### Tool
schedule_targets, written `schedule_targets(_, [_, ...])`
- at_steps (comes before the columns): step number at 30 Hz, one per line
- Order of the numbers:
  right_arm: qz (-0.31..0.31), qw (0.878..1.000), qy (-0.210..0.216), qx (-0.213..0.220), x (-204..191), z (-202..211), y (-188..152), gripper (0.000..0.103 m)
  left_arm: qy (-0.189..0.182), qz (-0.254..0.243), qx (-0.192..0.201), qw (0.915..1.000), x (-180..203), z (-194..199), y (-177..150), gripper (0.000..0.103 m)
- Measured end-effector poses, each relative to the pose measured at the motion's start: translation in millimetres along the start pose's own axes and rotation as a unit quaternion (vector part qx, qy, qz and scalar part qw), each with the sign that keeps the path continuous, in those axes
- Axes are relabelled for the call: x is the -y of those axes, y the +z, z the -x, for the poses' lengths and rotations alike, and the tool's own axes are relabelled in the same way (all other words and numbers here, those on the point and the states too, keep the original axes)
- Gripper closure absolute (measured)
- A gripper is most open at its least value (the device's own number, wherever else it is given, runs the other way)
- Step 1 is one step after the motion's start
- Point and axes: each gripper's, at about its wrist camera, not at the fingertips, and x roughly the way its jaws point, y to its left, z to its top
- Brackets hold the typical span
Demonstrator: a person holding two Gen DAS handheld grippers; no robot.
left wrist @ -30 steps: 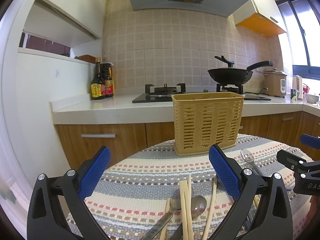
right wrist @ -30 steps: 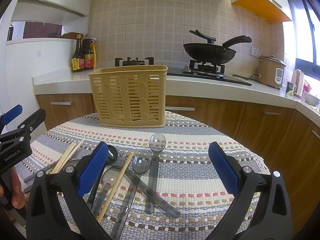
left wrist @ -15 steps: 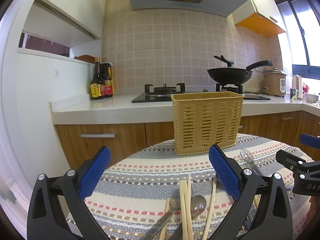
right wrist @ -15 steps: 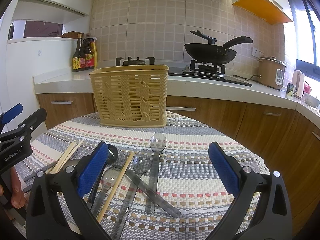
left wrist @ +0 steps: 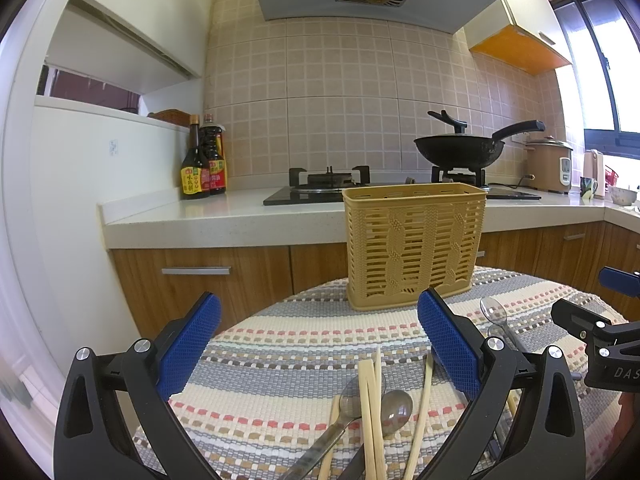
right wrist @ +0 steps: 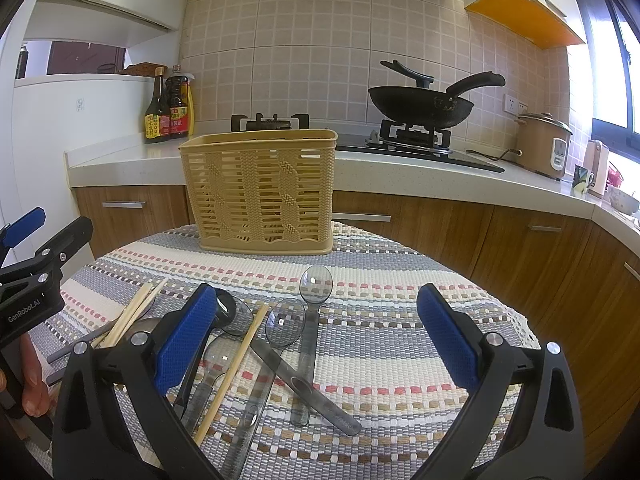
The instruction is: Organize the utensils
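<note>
Left gripper (left wrist: pixel 318 342) and right gripper (right wrist: pixel 312 340) hover wide open and empty over the striped tablecloth (right wrist: pixel 400 344). Wooden chopsticks (left wrist: pixel 370 408), steel spoons (left wrist: pixel 394 404) and clear plastic spoons (right wrist: pixel 316 284) lie scattered before the apparently empty yellow basket (right wrist: pixel 260 190). Sorting seems unstarted; next comes closing on one utensil.

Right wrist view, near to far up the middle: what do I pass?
Clear spoons → yellow basket → countertop → stove burner → tiled wall.
</note>
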Motion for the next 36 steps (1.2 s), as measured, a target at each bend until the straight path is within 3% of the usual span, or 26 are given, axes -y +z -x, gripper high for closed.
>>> schedule_targets(8, [-0.005, 1.000, -0.015, -0.007, 2.9, -4.3, -1.0, 0.008, -0.004, 0.010, -0.009, 0.9999, -5.4, -1.7, 1.9, 0.008])
schedule_targets(11, [-0.010, 0.999, -0.013, -0.037, 7.6, -14.1, 0.5, 0.008, -0.040, 0.044, -0.048, 0.9971, -21.7, -9.3, 8.0, 0.008])
schedule_targets(14, [-0.006, 0.997, -0.018, -0.072, 9.6, -22.1, 1.3, 0.008, -0.088, 0.070, -0.101, 0.9885, -44.4, -21.8, 18.7, 0.008])
schedule_targets(17, [-0.001, 0.995, -0.014, -0.095, 10.4, -24.2, 5.6, 0.014, -0.139, 0.069, -0.186, 0.9701, -60.4, -44.4, 26.4, 0.011])
schedule_targets(21, [-0.010, 0.991, 0.005, -0.135, 15.2, -31.5, 16.3, 0.032, -0.170, 0.055, -0.276, 0.9443, -65.7, -67.8, 19.7, 0.030])
schedule_targets(24, [-0.018, 0.985, 0.017, -0.169, 18.9, -37.4, 24.1, 0.040, -0.204, 0.067, -0.319, 0.9230, -64.1, -77.3, 8.7, 0.042])
schedule_targets(25, [-0.014, 0.984, 0.018, -0.175, 19.4, -38.5, 26.0, 0.045, -0.222, 0.074, -0.338, 0.9115, -62.0, -81.4, 5.0, 0.045])
schedule_targets(27, [-0.018, 0.980, 0.030, -0.195, 22.1, -43.9, 30.2, 0.050, -0.245, 0.079, -0.357, 0.8980, -56.3, -85.5, -0.8, 0.046])
schedule_targets(28, [-0.023, 0.976, 0.038, -0.213, 23.6, -48.0, 32.3, 0.053, -0.260, 0.077, -0.374, 0.8871, -49.1, -88.8, -4.8, 0.046])
schedule_targets(29, [-0.026, 0.973, 0.044, -0.227, 24.9, -51.5, 33.6, 0.055, -0.261, 0.073, -0.384, 0.8829, -44.4, -88.6, -5.0, 0.047])
schedule_targets(33, [-0.016, 0.958, 0.063, -0.278, 24.7, -65.7, 35.4, 0.059, -0.233, 0.026, -0.409, 0.8817, -20.1, -94.8, -14.6, 0.056])
schedule_targets(36, [0.002, 0.945, 0.088, -0.314, 18.4, -76.8, 29.8, 0.059, -0.223, 0.015, -0.431, 0.8739, -12.5, -102.9, -19.4, 0.062])
